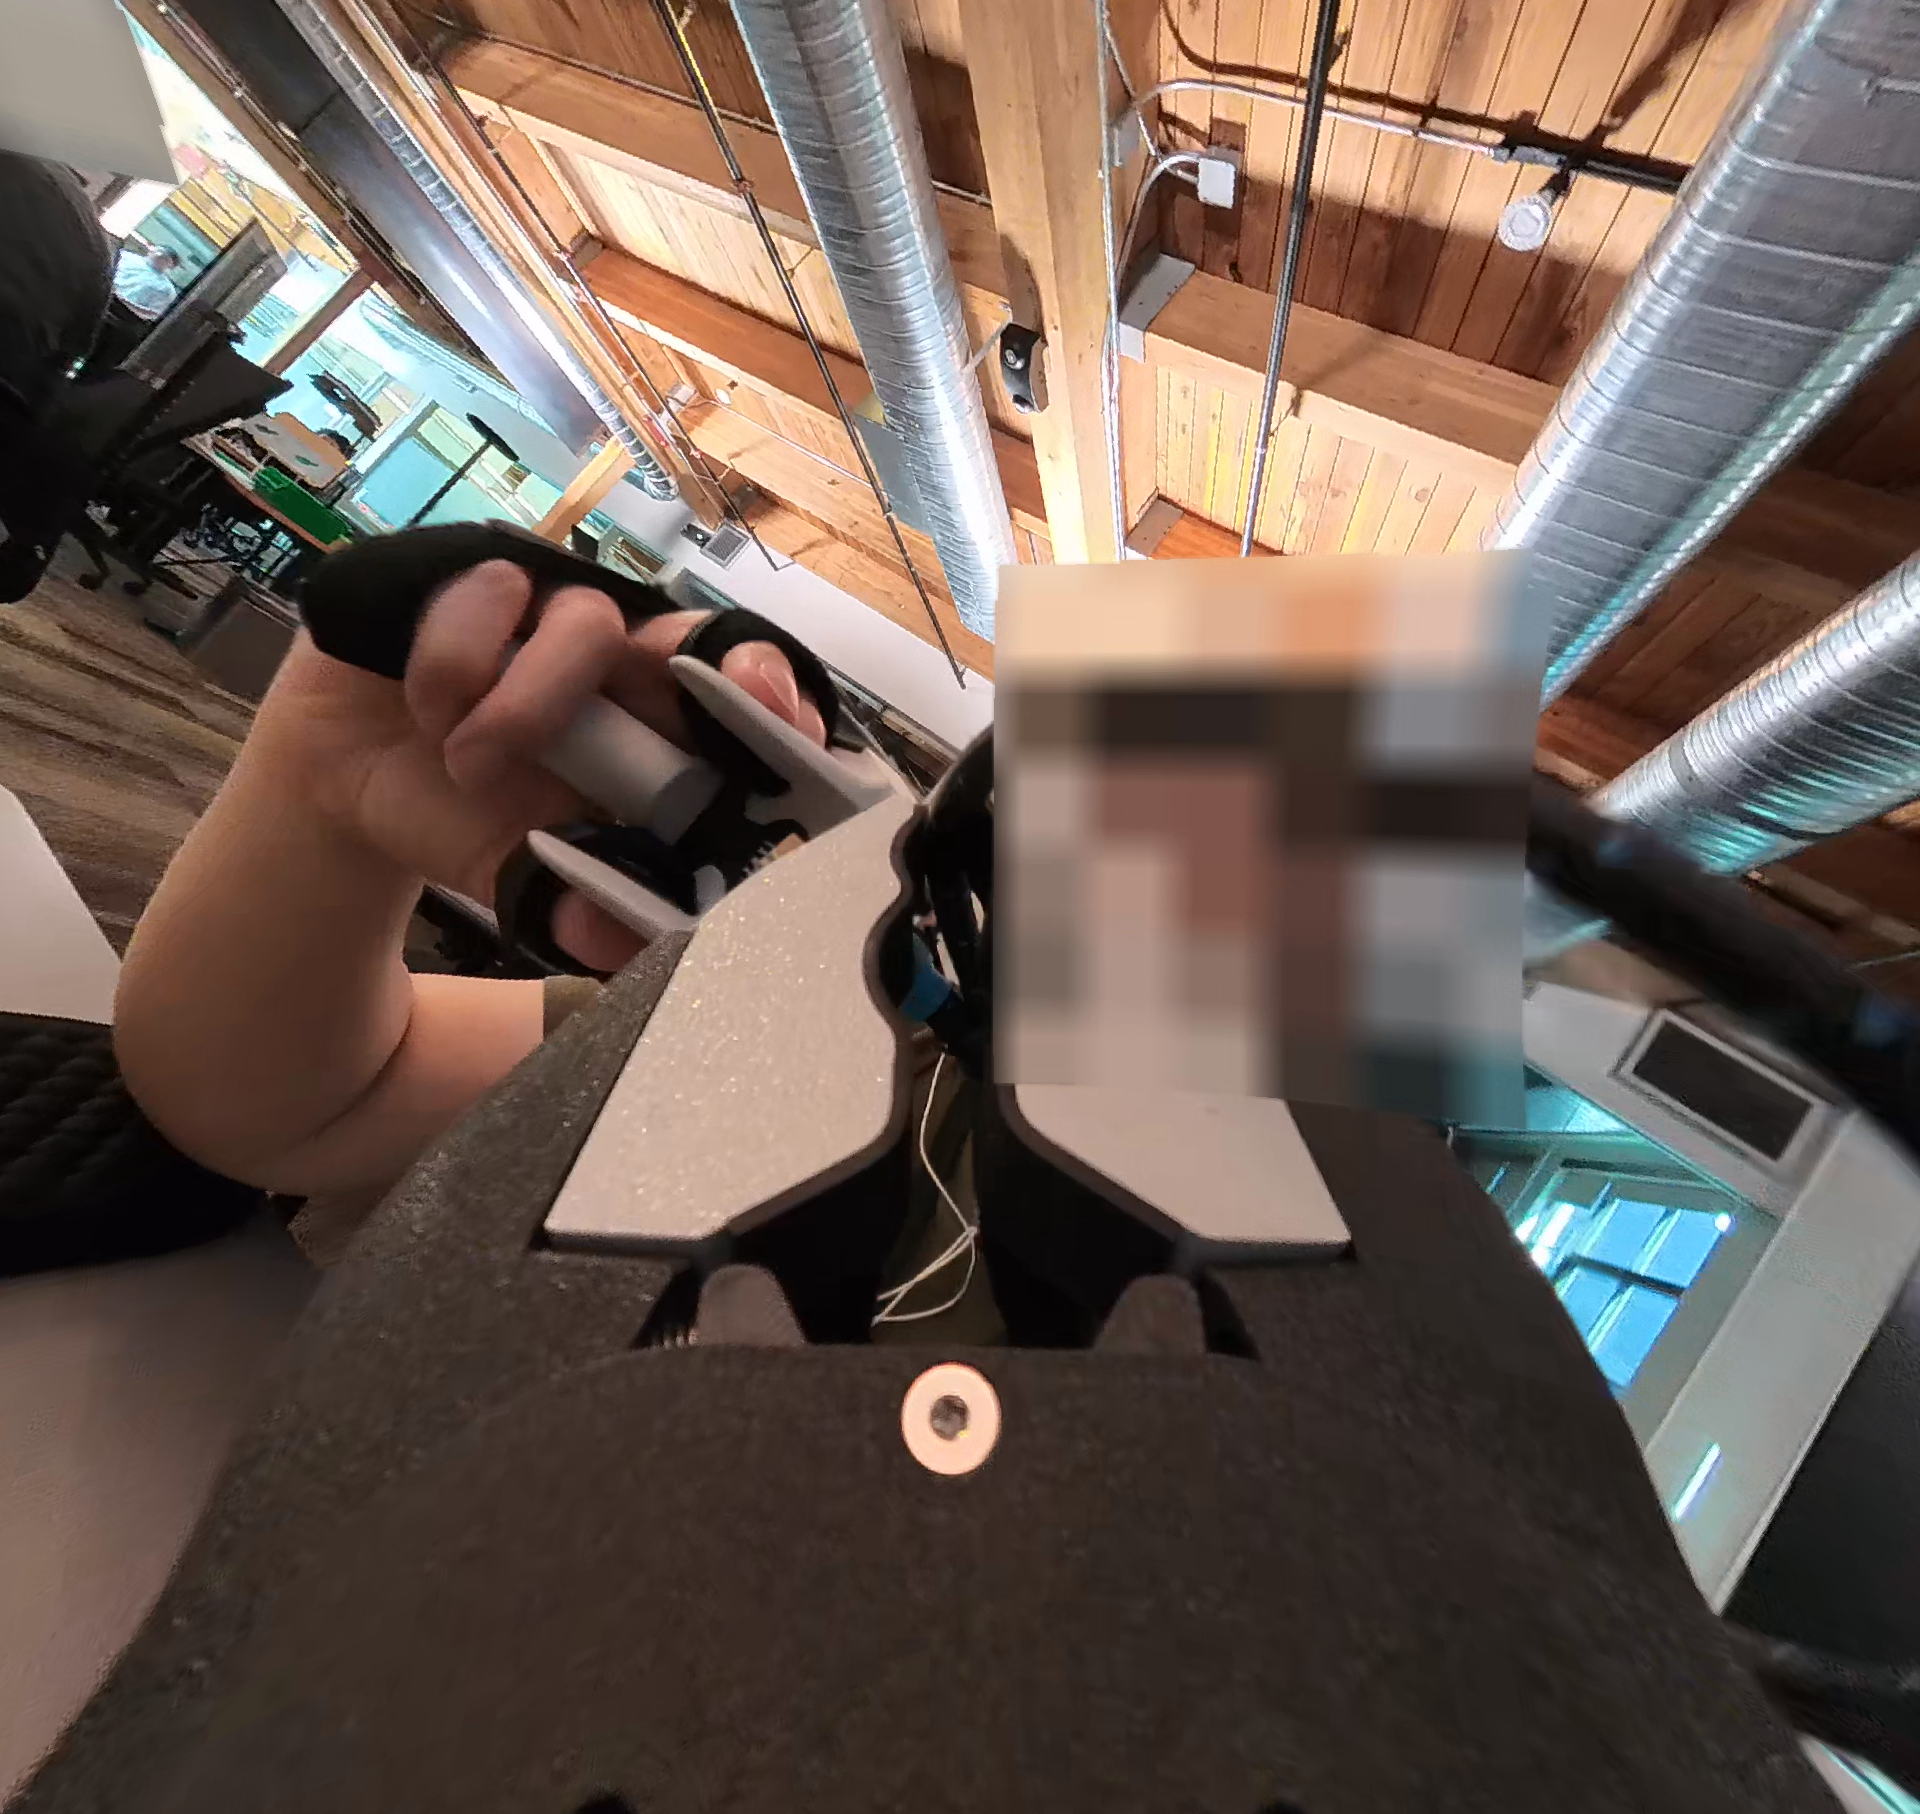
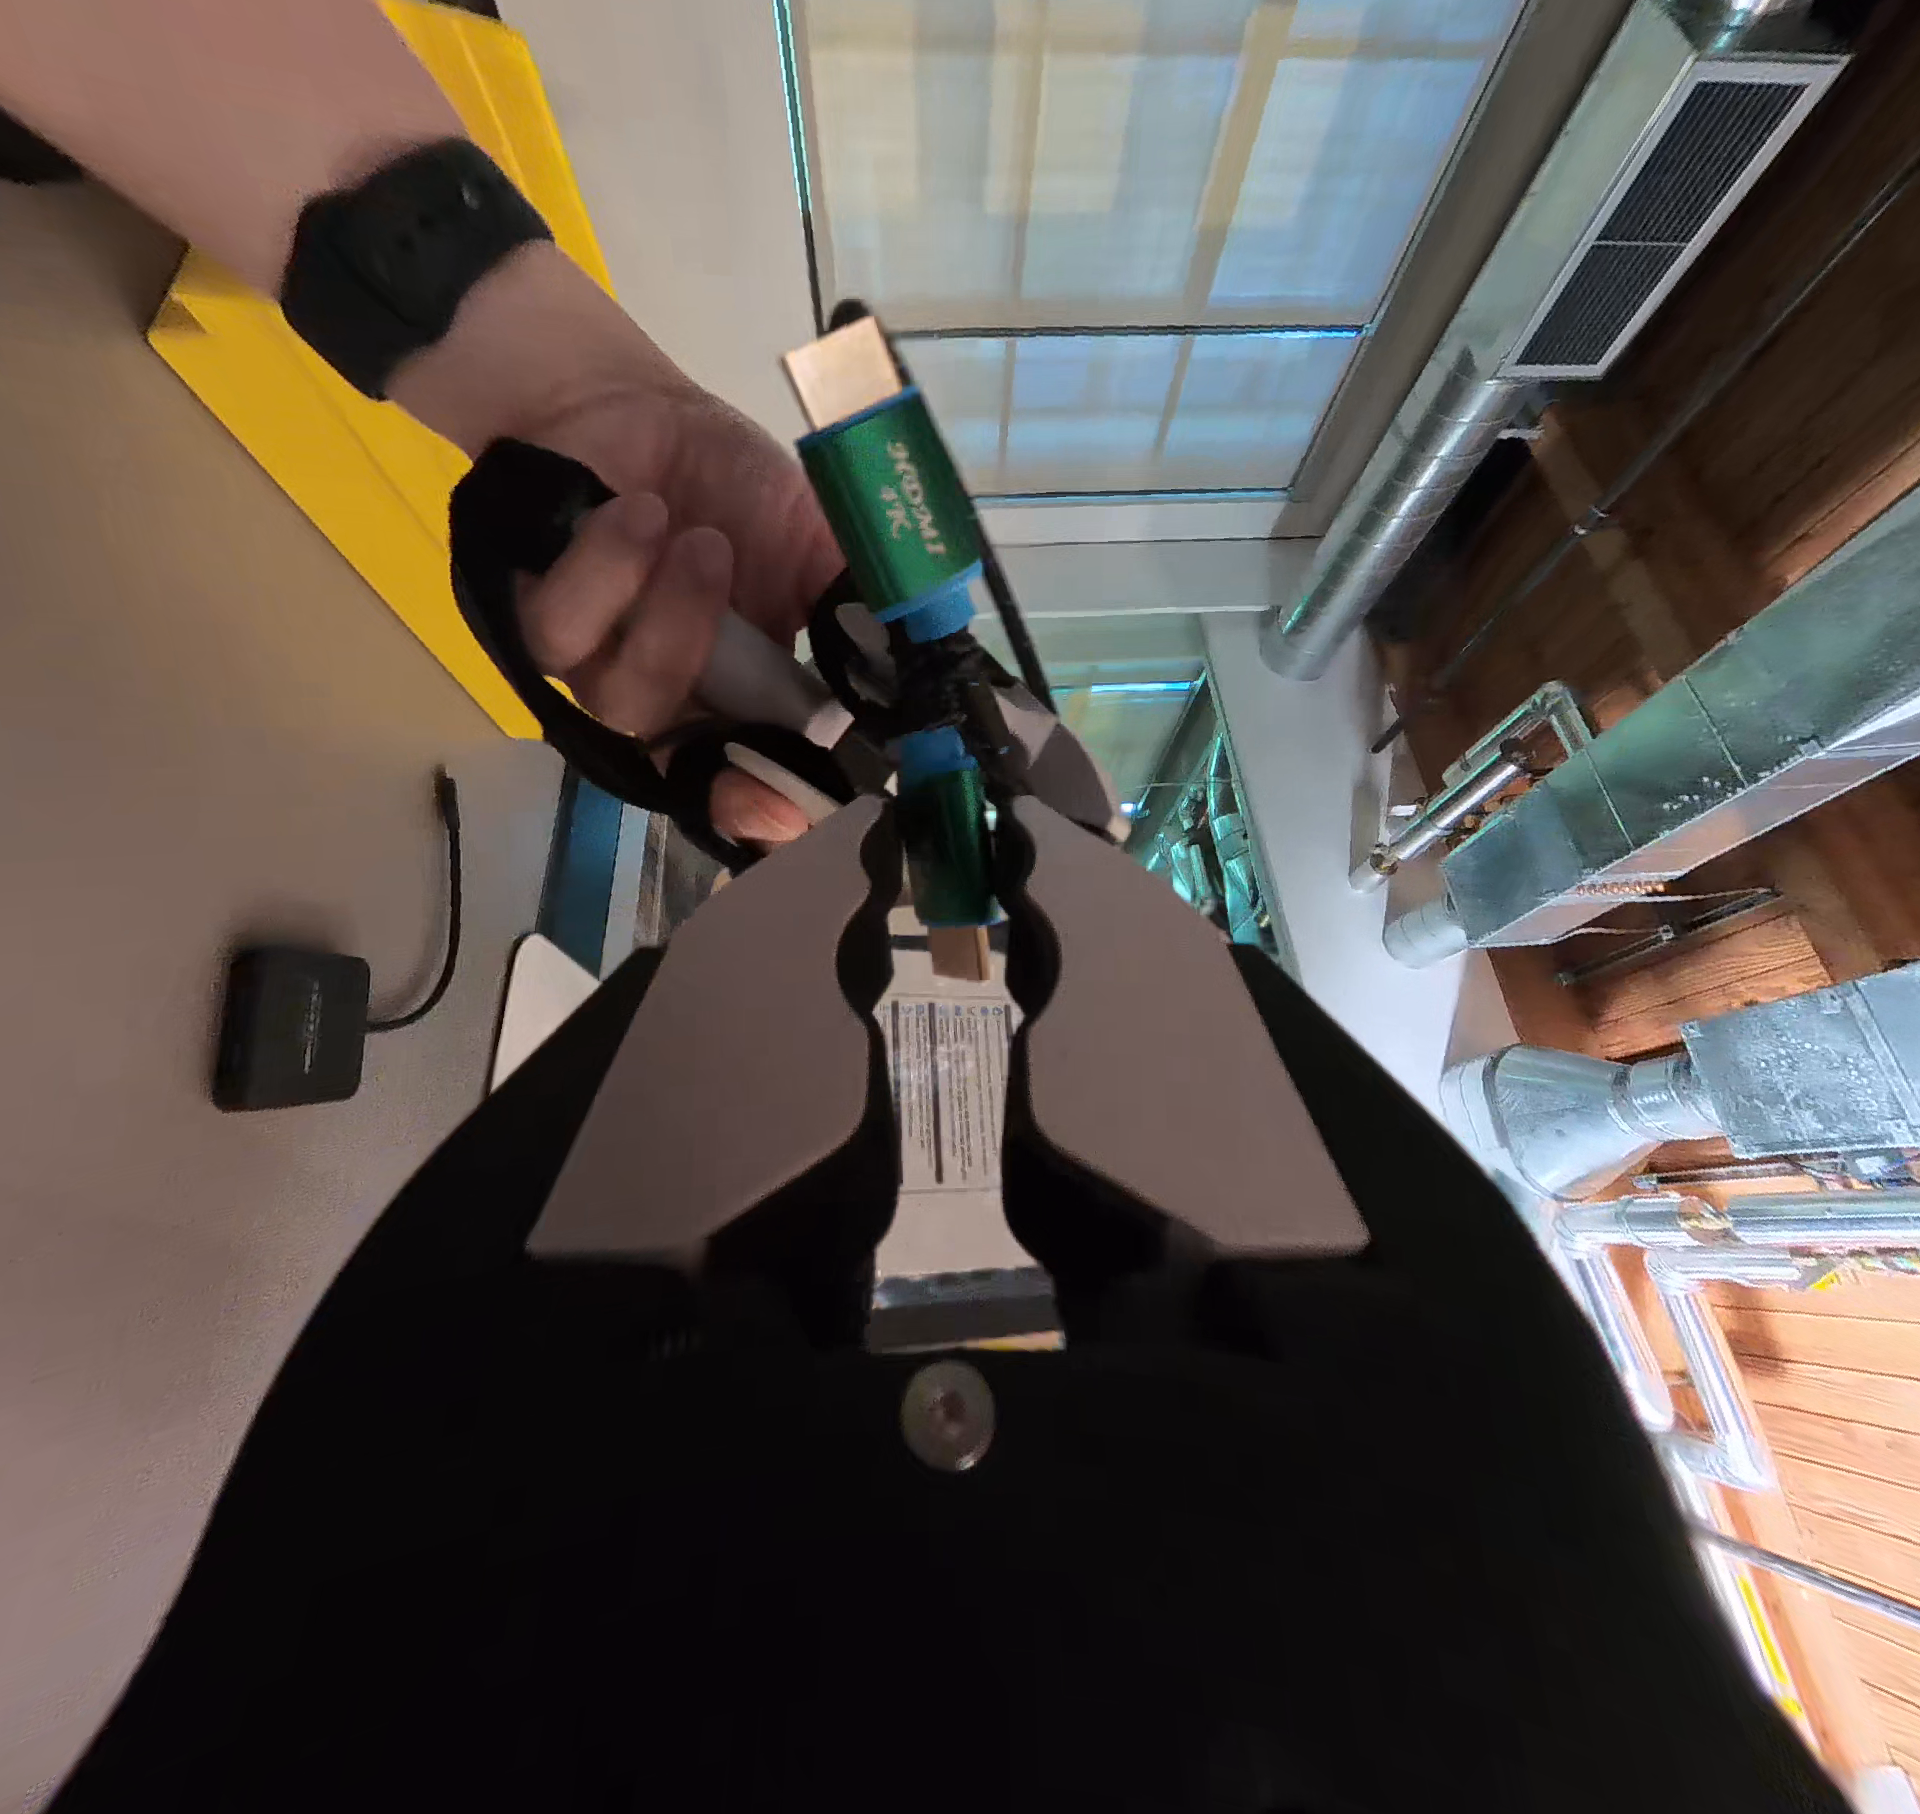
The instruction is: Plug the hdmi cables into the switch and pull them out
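Closing narrowly on one green connector (image 2: pixel 951 850) of the bundled hdmi cable (image 2: pixel 940 694), the right gripper (image 2: pixel 948 891) holds it in the air with its fingers. The second connector (image 2: pixel 888 507), gold-lettered, points away. The left gripper (image 1: pixel 966 933) flanks the bundle, but a mosaic hides its fingers, so its grip cannot be told. The black switch (image 2: pixel 291 1026) lies well apart on the bench (image 2: pixel 104 829).

A pale beige table (image 2: pixel 208 725) runs along the left of the right wrist view. On it lies a small black box (image 2: pixel 291 1026) with a thin black cord (image 2: pixel 442 917) coming out of it, and yellow sheets (image 2: pixel 343 455) lie farther along the top.
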